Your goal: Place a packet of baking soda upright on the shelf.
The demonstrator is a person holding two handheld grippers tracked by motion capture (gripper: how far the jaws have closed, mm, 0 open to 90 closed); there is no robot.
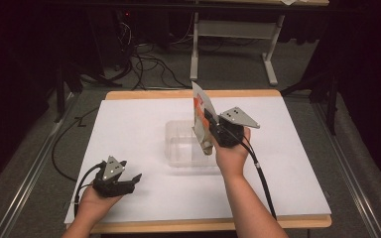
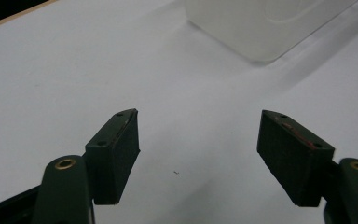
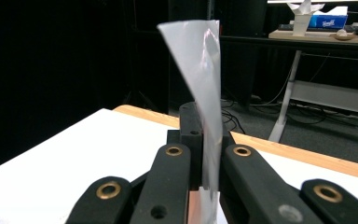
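Our right gripper (image 1: 209, 130) pinches a flat silver-and-orange foil packet (image 1: 201, 116) above the clear plastic tub (image 1: 178, 144); our left gripper (image 2: 198, 158) gapes wide, empty.

Your right gripper (image 3: 204, 158) hides the lower part of the packet (image 3: 200, 84) between its jaws, and the packet's print is too blurred for you to read. In the left gripper view the clear tub (image 2: 265, 23) is cut off by the top edge. Your right hand (image 1: 231, 151) covers part of the tub's right wall.
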